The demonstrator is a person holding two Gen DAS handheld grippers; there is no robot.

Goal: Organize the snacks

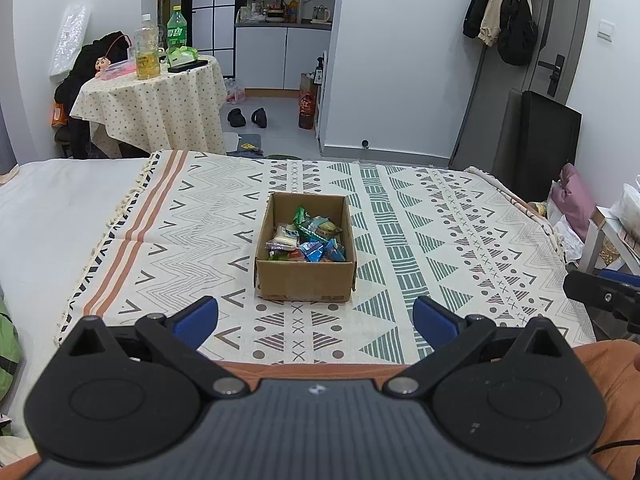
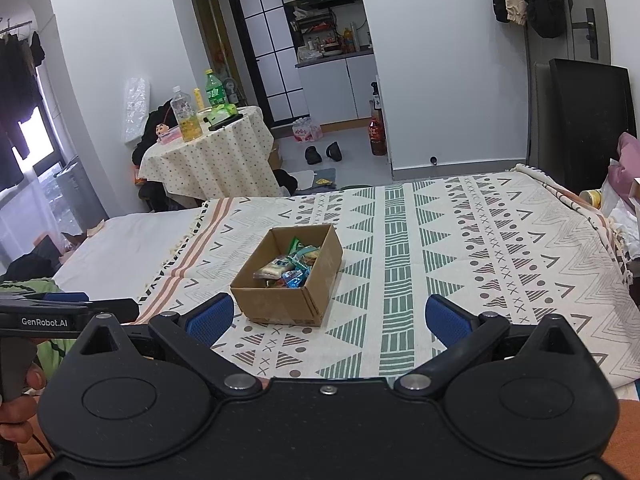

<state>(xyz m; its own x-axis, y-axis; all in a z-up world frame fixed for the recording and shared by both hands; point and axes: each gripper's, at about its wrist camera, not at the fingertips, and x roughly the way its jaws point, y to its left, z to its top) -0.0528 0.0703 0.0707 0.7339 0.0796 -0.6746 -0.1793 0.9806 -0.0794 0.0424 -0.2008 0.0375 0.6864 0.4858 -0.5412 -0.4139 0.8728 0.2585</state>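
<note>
Left gripper: fingers spread wide, empty. Right gripper: fingers spread wide, empty. Cardboard box: ahead of both, on patterned blanket. Snacks: piled inside box.

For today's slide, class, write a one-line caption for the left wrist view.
Open left claw faces a cardboard box of wrapped snacks on a patterned bedspread.
</note>
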